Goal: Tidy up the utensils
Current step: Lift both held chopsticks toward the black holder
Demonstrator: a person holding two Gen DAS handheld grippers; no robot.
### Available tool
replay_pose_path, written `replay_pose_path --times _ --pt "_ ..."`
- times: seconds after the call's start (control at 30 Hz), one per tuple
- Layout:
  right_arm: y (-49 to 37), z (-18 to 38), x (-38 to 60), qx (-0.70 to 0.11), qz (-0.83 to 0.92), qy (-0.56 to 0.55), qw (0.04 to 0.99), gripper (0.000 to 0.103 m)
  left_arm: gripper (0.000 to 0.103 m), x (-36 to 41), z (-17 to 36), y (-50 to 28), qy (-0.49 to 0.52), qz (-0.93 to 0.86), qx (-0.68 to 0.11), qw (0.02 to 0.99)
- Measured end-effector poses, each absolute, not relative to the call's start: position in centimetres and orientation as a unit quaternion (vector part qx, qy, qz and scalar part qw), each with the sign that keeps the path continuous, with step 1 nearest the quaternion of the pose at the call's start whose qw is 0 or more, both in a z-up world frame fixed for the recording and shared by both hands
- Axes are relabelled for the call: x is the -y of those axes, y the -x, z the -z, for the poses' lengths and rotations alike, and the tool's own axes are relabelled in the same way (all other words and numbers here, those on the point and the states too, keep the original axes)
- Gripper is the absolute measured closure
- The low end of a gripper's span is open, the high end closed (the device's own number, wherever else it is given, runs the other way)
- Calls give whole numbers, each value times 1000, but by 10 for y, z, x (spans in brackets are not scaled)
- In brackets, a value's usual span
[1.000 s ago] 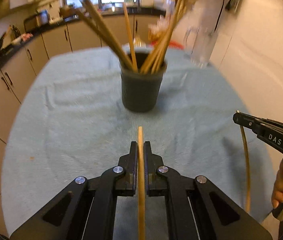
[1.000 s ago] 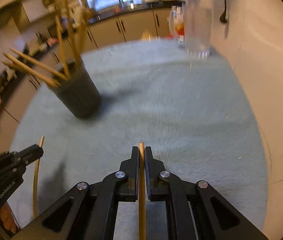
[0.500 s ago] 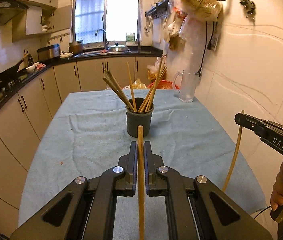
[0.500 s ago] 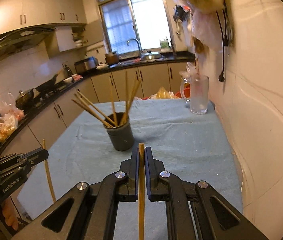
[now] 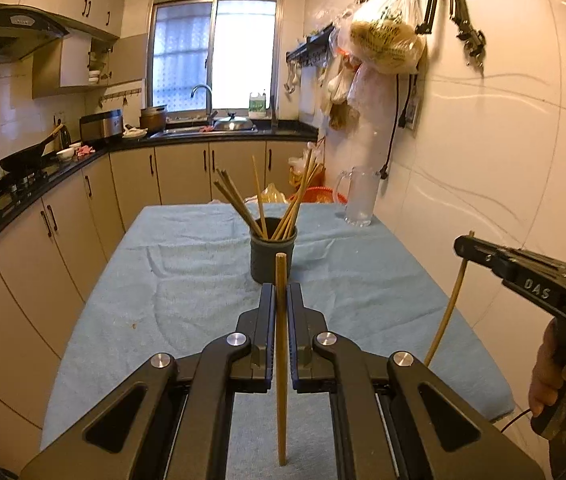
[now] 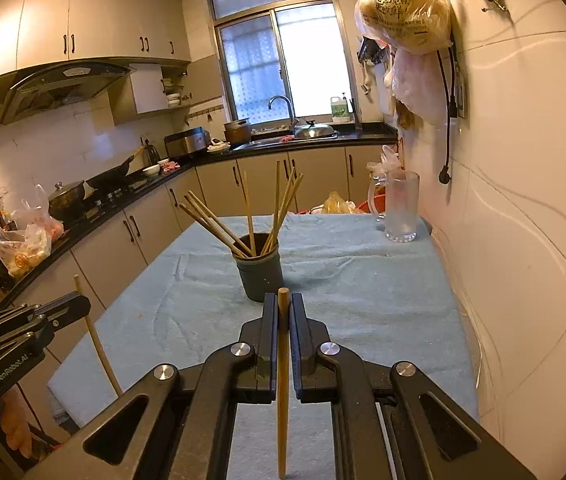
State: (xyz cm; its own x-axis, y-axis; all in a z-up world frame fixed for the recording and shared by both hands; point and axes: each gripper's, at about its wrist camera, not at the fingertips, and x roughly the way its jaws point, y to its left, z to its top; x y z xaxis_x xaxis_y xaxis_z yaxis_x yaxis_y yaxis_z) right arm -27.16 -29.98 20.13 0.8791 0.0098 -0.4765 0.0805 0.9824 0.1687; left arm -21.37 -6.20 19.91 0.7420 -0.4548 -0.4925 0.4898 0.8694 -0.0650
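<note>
A dark round holder (image 5: 273, 254) with several wooden chopsticks stands on the blue-clothed table (image 5: 187, 280); it also shows in the right wrist view (image 6: 259, 266). My left gripper (image 5: 281, 292) is shut on a chopstick (image 5: 281, 360), held upright, well back from the holder. My right gripper (image 6: 282, 302) is shut on another chopstick (image 6: 282, 380), also back from the holder. Each gripper shows in the other's view, the right one (image 5: 467, 246) and the left one (image 6: 79, 304), each with its chopstick hanging down.
A frosted glass mug (image 5: 359, 196) stands at the table's far right by the tiled wall. Kitchen cabinets and a counter (image 5: 43, 184) run along the left. Bags (image 6: 407, 4) hang on the right wall.
Both grippers have pulled back and up from the table with their chopsticks. The holder now looks smaller and farther away. The views have tilted up to show the kitchen.
</note>
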Motion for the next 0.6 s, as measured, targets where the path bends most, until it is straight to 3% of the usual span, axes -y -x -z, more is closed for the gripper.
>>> replay_pose_path --times 0.6 --pt "221 -232 304 -232 8 -91 968 97 98 71 -248 156 -24 269 -255 928"
